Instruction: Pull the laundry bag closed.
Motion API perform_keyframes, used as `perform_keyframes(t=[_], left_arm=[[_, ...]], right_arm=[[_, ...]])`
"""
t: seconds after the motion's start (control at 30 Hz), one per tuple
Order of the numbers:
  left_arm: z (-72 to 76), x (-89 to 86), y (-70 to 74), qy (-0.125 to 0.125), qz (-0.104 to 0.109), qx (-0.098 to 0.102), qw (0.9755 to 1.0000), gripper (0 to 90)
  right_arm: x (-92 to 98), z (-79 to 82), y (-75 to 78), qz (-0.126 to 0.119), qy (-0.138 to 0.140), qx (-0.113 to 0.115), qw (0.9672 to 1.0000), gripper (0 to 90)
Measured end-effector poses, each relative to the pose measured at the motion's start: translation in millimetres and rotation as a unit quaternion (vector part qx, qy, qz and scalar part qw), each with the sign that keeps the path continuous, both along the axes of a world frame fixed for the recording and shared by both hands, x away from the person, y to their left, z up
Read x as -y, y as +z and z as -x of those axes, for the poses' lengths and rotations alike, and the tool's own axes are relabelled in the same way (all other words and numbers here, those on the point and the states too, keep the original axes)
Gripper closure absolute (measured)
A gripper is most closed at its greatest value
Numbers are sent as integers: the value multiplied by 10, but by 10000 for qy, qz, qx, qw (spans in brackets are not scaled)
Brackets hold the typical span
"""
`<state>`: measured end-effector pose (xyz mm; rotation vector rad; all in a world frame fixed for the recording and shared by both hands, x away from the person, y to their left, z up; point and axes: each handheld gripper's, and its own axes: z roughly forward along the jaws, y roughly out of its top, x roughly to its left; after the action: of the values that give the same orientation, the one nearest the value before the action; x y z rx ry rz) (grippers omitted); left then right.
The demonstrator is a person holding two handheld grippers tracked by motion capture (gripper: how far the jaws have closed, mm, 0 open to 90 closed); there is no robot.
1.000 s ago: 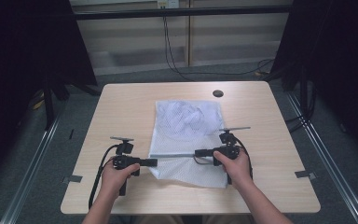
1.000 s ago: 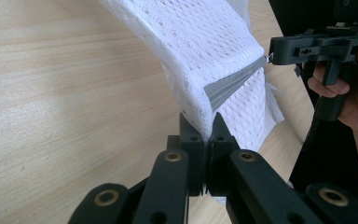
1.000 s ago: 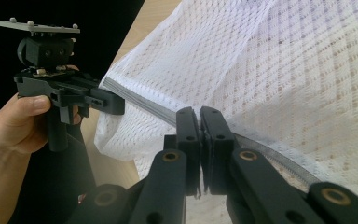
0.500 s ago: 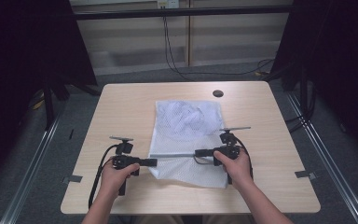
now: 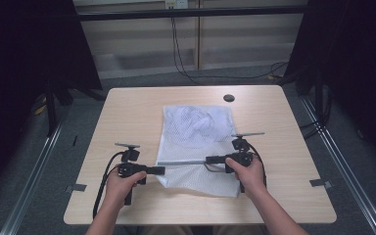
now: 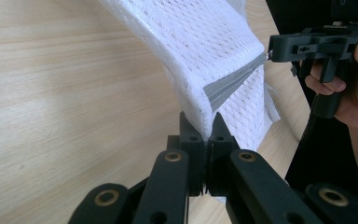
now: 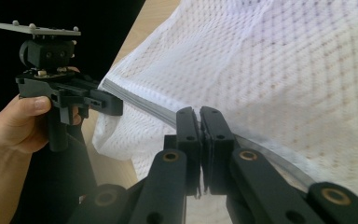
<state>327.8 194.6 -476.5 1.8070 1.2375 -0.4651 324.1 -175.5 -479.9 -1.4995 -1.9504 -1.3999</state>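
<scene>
Left gripper (image 5: 160, 170): jaws clamped on the mesh bag's (image 5: 199, 147) left edge, at the end of the grey zipper strip (image 5: 186, 161).
Right gripper (image 5: 209, 158): jaws closed on the strip, partway across the bag.
Why: probably one end anchored so the zipper stays taut; slider not discernible.
Bag location: flat on wooden table (image 5: 127, 112), centre-near, white contents bunched at far end.
Materials: soft white open-weave mesh, flat grey tape, rectangular shape.
</scene>
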Motion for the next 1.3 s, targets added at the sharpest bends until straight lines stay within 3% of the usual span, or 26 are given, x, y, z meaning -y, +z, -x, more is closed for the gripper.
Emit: perform_keyframes(t=[0.17, 0.2, 0.37, 0.7, 1.3], left_arm=[[-5, -18, -5, -120, -62, 54, 9999, 884], [2, -9, 1, -29, -15, -15, 10000, 884], [-4, -18, -3, -127, -40, 48, 9999, 883], [0, -26, 5, 28, 37, -37, 10000, 883], [-6, -45, 10, -52, 18, -1, 10000, 883]], right_arm=[[40, -7, -10, -32, -32, 3, 10000, 868], [37, -8, -11, -15, -34, 9, 10000, 868], [43, -11, -10, -32, -27, 1, 10000, 868], [87, -12, 0, -35, -67, -11, 10000, 868], [154, -9, 14, -44, -111, -49, 9999, 867]])
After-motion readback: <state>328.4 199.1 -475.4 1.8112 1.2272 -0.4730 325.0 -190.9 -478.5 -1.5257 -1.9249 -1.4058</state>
